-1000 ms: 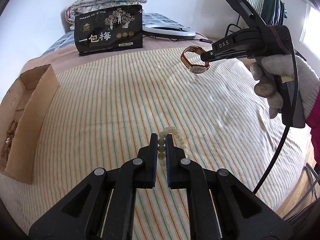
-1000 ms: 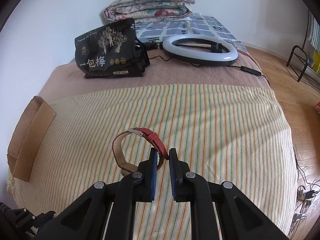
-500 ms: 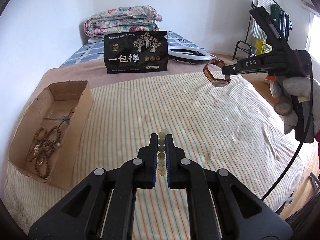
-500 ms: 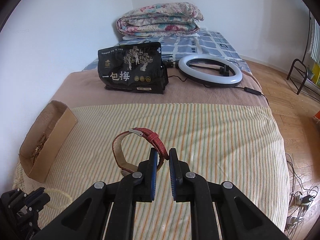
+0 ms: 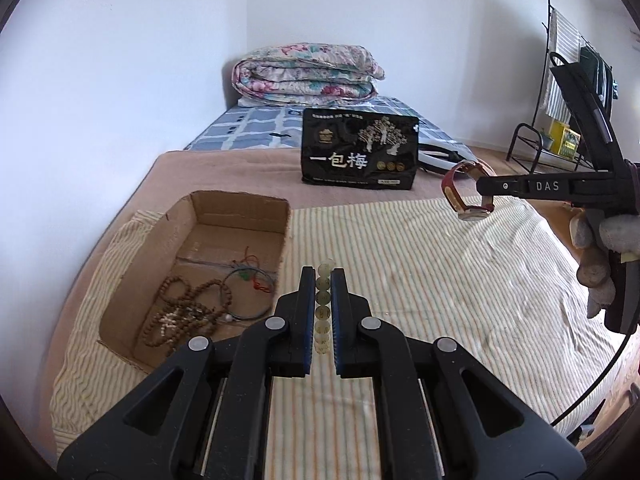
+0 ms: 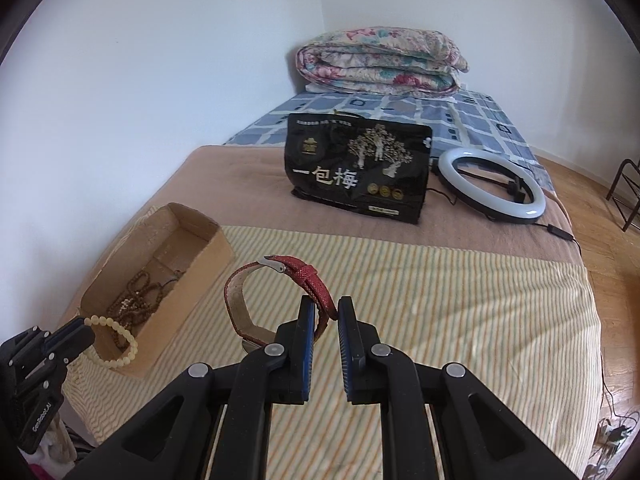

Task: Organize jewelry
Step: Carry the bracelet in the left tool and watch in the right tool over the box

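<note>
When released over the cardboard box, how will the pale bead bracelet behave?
The pale bead bracelet hangs as a loop from the left gripper, so it is probably limp and will collapse into a heap. Its round beads may roll slightly, but the walls of the open cardboard box should contain them.

Bare striped cloth (image 6: 460, 320) beside open-topped box (image 5: 240, 210) (snack bag (image 6: 356, 168) well behind)

Left gripper (image 5: 322, 280) raised, level, jaws clamped on pale bead bracelet (image 5: 322, 308). Right gripper (image 6: 323, 312) likewise aloft (gloved hand (image 5: 600, 252) at handle), pinching red watch (image 6: 276, 292) strap.
</note>
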A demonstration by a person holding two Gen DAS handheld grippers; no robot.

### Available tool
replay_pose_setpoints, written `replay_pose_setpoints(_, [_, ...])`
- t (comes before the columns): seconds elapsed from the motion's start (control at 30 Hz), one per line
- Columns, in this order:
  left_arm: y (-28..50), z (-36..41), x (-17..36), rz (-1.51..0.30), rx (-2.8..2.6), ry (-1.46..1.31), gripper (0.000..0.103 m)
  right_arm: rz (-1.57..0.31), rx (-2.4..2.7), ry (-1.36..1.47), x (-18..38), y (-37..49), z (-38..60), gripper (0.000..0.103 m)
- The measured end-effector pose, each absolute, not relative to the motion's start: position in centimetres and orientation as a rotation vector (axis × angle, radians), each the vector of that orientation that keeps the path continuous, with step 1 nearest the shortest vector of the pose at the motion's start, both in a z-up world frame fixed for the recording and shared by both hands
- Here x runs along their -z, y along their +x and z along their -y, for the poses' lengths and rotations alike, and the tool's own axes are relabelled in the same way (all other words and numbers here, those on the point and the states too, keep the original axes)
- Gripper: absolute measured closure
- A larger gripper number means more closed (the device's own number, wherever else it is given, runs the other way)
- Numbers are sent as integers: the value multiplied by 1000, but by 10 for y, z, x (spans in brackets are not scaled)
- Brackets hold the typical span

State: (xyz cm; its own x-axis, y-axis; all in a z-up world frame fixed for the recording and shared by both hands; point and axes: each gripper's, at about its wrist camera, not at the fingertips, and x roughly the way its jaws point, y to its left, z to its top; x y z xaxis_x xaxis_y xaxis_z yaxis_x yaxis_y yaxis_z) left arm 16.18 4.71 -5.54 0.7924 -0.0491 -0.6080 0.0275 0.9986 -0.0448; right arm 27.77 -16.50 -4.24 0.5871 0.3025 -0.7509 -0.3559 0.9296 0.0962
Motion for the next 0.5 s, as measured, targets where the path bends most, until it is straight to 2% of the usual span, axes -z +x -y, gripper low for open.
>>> replay_pose_setpoints(0.5, [167, -142, 40, -614, -98, -74, 98, -854, -524, -123, 46, 280, 61, 94])
